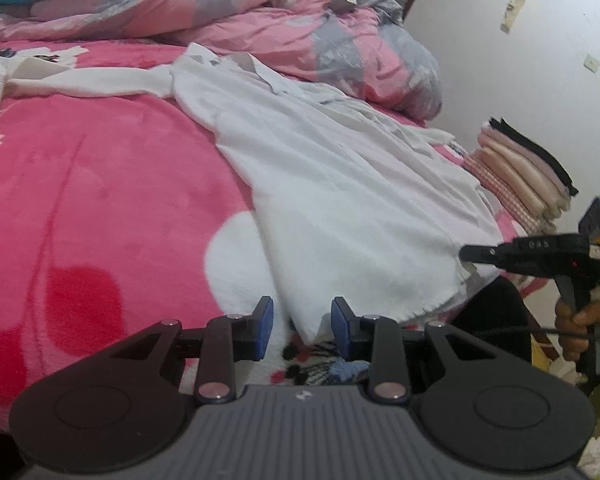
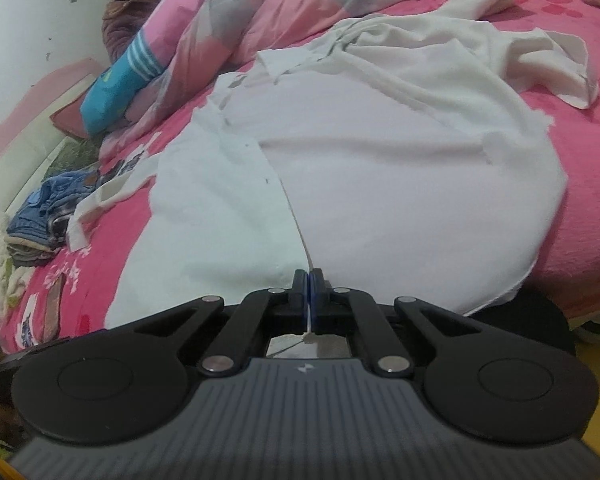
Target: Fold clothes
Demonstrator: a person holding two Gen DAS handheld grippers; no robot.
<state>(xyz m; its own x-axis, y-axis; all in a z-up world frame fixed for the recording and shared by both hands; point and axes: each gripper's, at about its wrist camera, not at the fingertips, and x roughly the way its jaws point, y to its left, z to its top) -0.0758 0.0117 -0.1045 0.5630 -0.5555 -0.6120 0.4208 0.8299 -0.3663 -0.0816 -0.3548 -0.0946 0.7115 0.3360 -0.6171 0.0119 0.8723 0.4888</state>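
Pink fleece bed blanket (image 1: 100, 184) carries the white long-sleeved shirt (image 1: 340, 184), spread open, wrinkled. Only the left view shows folded pastel cloths (image 1: 524, 176) at 3 o'clock. Left claw (image 1: 302, 326) open at the hem corner; right claw (image 2: 309, 280) pinching the hem.

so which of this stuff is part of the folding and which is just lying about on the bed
In the job:
- white shirt, spread on the bed
- right gripper, shut on the shirt's hem
- left gripper, open at the hem corner

Lying about:
- pink quilt
- folded stack by the wall
- blue pile
- blue pillow
- pink blanket underneath
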